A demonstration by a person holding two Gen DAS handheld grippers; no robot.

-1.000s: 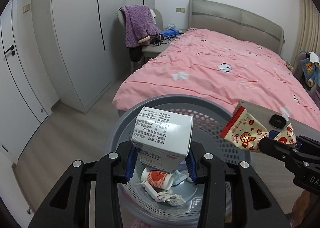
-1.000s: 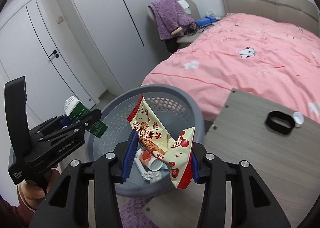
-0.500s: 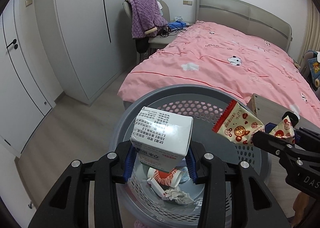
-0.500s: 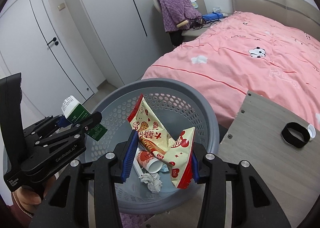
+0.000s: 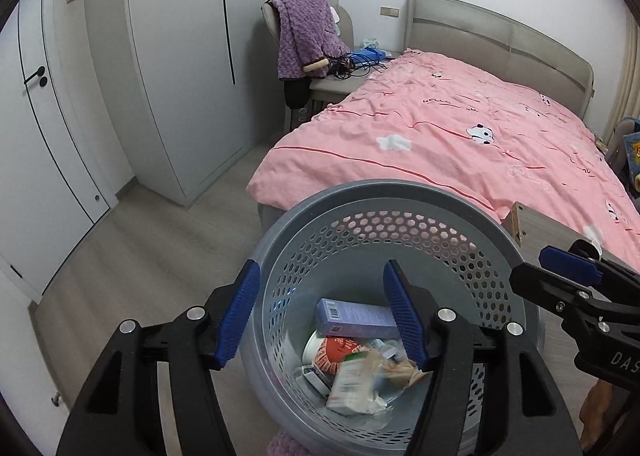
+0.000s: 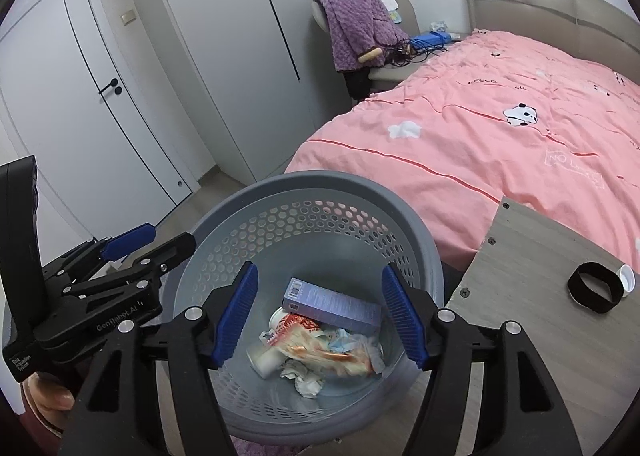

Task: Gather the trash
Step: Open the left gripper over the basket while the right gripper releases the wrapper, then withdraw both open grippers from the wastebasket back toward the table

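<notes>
A grey perforated waste basket [image 5: 384,196] stands on the floor below both grippers; it also shows in the right wrist view [image 6: 320,180]. Inside lie a blue-purple box [image 6: 332,302], a red and white snack wrapper [image 6: 320,344], a white carton [image 5: 352,388], a cup and crumpled tissue [image 6: 306,380]. My left gripper [image 5: 326,316] is open and empty above the basket. My right gripper [image 6: 322,314] is open and empty above it too. Each gripper shows at the edge of the other's view.
A pink bed [image 5: 460,144] lies behind the basket. A wooden side table [image 6: 560,320] to the right holds a black ring [image 6: 596,288] and a white cap [image 6: 626,278]. White wardrobes [image 5: 180,56] and a chair with a purple blanket [image 5: 304,36] stand at the back.
Both grippers have opened. The carton has dropped from the left gripper and the snack wrapper from the right one; both now lie in the basket.
</notes>
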